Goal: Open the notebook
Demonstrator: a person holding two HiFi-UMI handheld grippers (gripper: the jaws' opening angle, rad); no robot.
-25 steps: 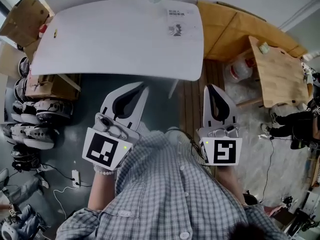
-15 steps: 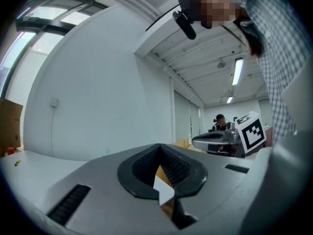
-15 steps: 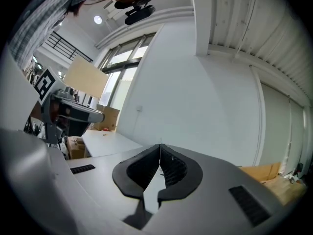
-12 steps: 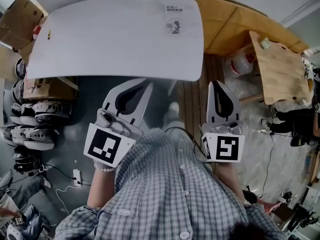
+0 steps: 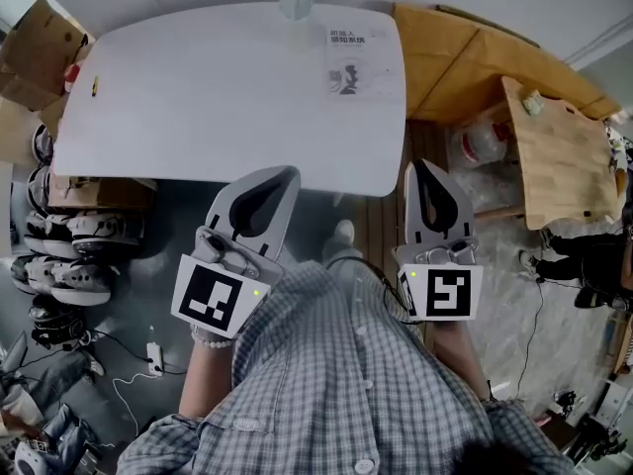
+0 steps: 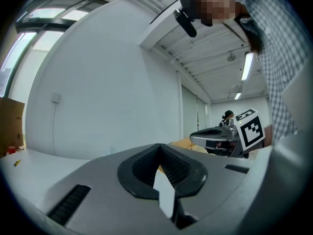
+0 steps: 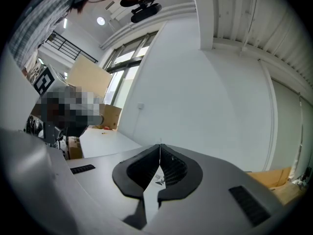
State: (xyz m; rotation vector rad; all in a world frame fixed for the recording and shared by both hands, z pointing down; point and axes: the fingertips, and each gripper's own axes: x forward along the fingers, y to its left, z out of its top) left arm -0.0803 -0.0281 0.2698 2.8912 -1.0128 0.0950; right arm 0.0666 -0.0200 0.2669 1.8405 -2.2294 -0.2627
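Note:
A flat white notebook point(image 5: 349, 59) with dark print and a grey emblem on its cover lies closed at the far right corner of the white table point(image 5: 198, 97). My left gripper point(image 5: 288, 173) hovers at the table's near edge, shut and empty; the left gripper view has its jaws point(image 6: 159, 146) meeting at the tips. My right gripper point(image 5: 418, 165) is just off the table's right near corner, also shut with nothing in it. Its tips point(image 7: 160, 145) touch in the right gripper view, and a bit of the cover's print point(image 7: 159, 179) shows through the gap behind them.
Cardboard boxes point(image 5: 40, 43) stand left of the table and wooden boards point(image 5: 554, 146) lie to its right. Round helmets point(image 5: 69, 265) and a power strip point(image 5: 153, 357) are on the floor at left. A small yellow item point(image 5: 95, 85) rests near the table's left edge. A person point(image 5: 584, 260) crouches at far right.
Both grippers have moved forward toward the table's near edge, still shut. The notebook has not moved on the table.

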